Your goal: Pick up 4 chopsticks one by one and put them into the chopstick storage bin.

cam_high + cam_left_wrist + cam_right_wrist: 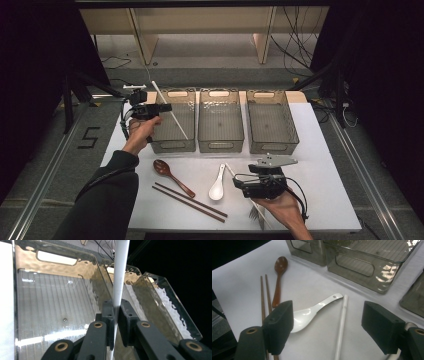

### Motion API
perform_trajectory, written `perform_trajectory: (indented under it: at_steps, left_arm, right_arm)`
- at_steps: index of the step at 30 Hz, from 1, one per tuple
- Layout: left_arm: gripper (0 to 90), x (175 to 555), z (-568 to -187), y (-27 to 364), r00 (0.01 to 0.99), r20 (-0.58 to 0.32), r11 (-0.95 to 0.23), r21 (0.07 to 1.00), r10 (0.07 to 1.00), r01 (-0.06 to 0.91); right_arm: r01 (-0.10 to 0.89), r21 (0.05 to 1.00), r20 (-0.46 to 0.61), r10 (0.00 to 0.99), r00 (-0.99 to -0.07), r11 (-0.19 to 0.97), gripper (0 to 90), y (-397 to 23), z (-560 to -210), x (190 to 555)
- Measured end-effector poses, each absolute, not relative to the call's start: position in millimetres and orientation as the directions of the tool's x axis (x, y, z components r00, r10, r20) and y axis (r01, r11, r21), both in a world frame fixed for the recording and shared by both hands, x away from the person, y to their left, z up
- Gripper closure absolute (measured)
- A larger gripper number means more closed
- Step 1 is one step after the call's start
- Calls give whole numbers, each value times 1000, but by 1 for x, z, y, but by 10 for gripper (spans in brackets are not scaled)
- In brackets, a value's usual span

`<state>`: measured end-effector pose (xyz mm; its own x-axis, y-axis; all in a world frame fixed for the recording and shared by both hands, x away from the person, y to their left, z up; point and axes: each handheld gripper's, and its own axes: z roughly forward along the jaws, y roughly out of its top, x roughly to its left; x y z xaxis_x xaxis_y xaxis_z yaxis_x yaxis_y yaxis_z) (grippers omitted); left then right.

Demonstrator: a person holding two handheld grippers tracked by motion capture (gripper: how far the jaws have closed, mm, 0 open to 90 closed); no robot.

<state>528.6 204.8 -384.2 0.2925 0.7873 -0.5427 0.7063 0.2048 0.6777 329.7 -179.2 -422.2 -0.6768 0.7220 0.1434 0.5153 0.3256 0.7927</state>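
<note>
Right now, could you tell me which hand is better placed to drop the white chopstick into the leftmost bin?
Left: its hand-held gripper grips the white chopstick above the leftmost bin.

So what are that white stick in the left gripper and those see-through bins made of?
The white chopstick looks like smooth plastic or melamine: uniformly white with a soft sheen. The left gripper pinches it. The left bin appears to be clear smoky plastic: rippled glossy walls and a ribbed floor.
</note>
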Motion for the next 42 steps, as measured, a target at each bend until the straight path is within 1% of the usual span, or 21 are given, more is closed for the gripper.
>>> perform_trajectory:
  at_steps: [5,8,10,11,13,16,18,24,29,30,32,33,35,40,42]
  left_arm:
    - [824,532,-388,201,281,-525,187,670,804,718]
    - [779,536,-390,197,270,-522,180,659,809,731]
    - [699,538,-390,194,271,-507,164,659,818,734]
    - [676,538,-389,194,266,-502,168,663,823,730]
    - [577,539,-388,194,250,-495,174,661,832,730]
    - [490,539,-387,193,243,-480,163,659,843,735]
    - [438,539,-387,193,243,-486,165,653,839,739]
    - [357,531,-382,194,275,-489,149,664,828,732]
    - [301,517,-372,196,321,-504,145,685,802,714]
    - [301,513,-370,197,332,-507,142,689,795,711]
    - [266,502,-364,200,356,-512,141,701,781,699]
    - [255,502,-364,200,356,-512,141,701,781,699]
    - [242,489,-357,202,383,-498,127,722,778,681]
    - [218,472,-356,200,412,-476,99,739,777,666]
    - [212,460,-358,198,430,-460,80,750,777,657]
  right_arm:
    - [515,792,143,721,-678,327,266,-179,-423,330]
    - [517,791,145,722,-677,326,267,-179,-423,330]
    - [518,792,146,722,-676,325,267,-179,-423,330]
    - [517,792,146,722,-677,325,267,-179,-422,330]
    - [517,793,147,721,-677,324,268,-179,-422,330]
    - [518,792,148,721,-676,323,267,-180,-422,330]
    - [519,791,148,722,-676,324,267,-180,-422,330]
    - [527,783,147,725,-673,330,267,-180,-422,331]
    - [536,775,145,731,-667,335,267,-181,-422,331]
    - [536,775,145,731,-667,335,267,-181,-422,331]
    - [546,765,142,736,-662,343,271,-180,-423,332]
    - [549,762,142,738,-660,344,273,-180,-423,332]
    - [558,754,145,740,-657,347,277,-180,-423,332]
    - [579,731,145,748,-648,360,292,-181,-423,333]
    - [585,722,140,750,-646,369,299,-180,-423,333]
